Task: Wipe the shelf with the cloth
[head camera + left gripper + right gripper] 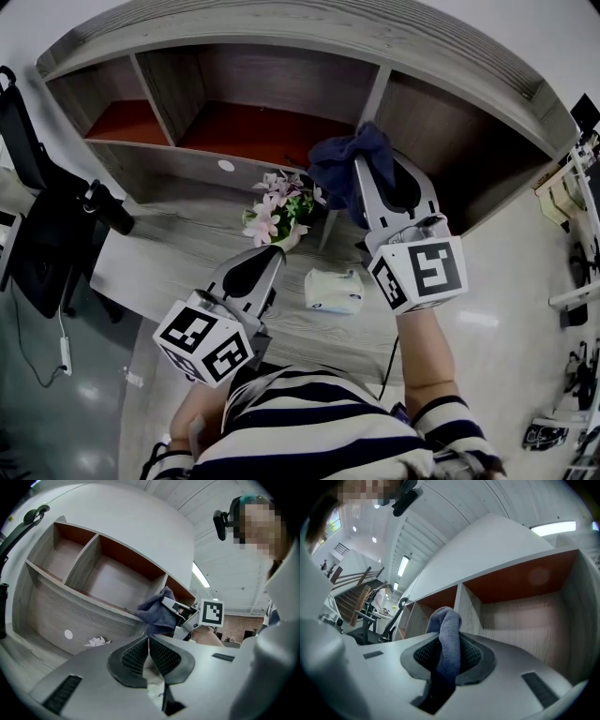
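The right gripper [373, 192] pinches the soft, light cloth [342, 164] by a fold at the shelf [234, 127] edge, at one o'clock from the flowers [277, 211]. The cloth will probably bunch. The left gripper [255, 272] is pressed together, empty.

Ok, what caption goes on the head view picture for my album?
Right hand-held gripper holds a blue cloth up at the wooden shelf.

Grey right tool [382, 171] (striped sleeve [452, 418])

Bright, even indoor light; heavy fisheye warping and dark corner vignetting.
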